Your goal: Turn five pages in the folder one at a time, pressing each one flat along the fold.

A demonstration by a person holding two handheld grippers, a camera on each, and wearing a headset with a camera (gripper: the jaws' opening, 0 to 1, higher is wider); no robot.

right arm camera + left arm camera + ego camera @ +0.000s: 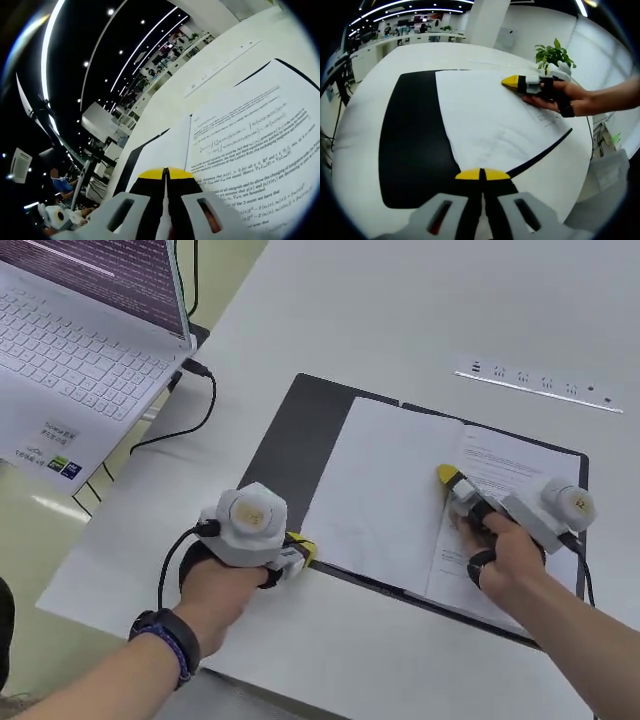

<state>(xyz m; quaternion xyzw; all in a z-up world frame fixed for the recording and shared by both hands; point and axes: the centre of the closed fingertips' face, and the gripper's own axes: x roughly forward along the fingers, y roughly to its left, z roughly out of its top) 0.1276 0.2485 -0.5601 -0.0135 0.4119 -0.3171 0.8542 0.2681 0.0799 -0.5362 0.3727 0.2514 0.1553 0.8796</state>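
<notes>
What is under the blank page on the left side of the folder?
A black cover shows left of the page. Anything directly beneath the page is hidden.

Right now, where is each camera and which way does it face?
Head view: headset, looking down at the open folder; left claw, right claw, forearms show.
Left gripper view: left claw, at the folder's edge, facing across it; shut jaws.
Right gripper view: right claw, facing along the printed page; shut jaws.
Shared: head and left gripper views both show the right claw.
</notes>
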